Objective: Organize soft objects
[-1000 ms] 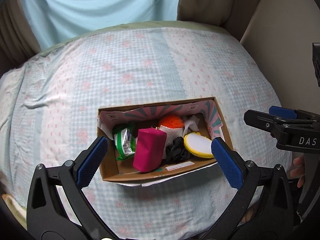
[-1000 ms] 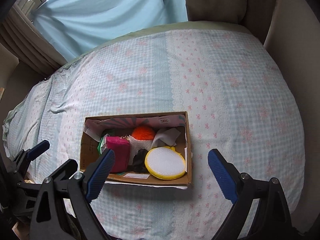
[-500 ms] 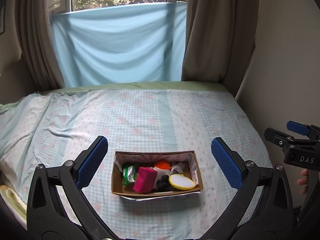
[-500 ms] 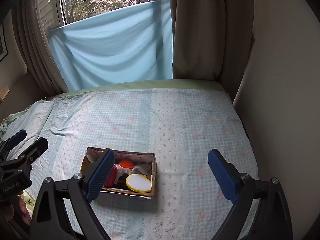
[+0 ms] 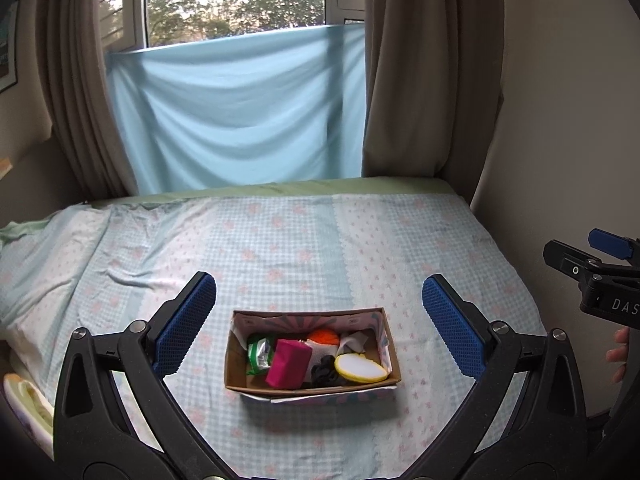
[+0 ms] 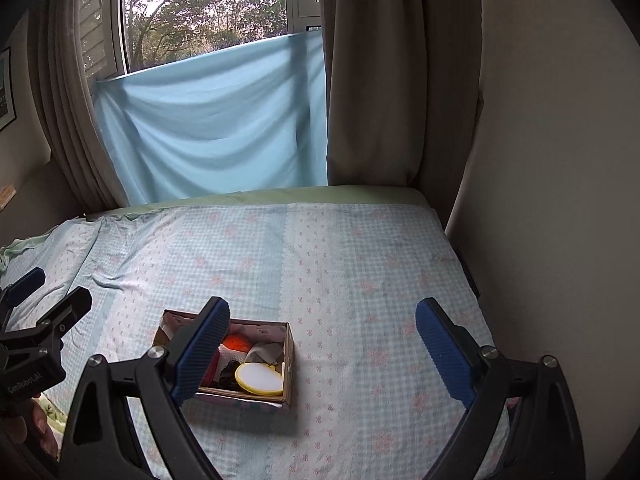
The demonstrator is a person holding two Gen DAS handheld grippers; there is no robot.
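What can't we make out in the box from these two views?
- Right wrist view: the right hand-held gripper has a finger covering the left part of the cardboard box; the green packet is hidden.
- Both views: what lies under the pink pouch and yellow-rimmed pad.
- Left wrist view: the black item is too small to identify.

Upper centre: window (image 5: 236, 0) with trees beyond, its lower part covered by a hanging light-blue cloth (image 5: 240, 112). Brown curtains (image 5: 416, 68) flank it left and right. Lower half: bed with pale checked, flower-print sheet (image 5: 300, 240); plain beige wall (image 6: 560, 200) at right.
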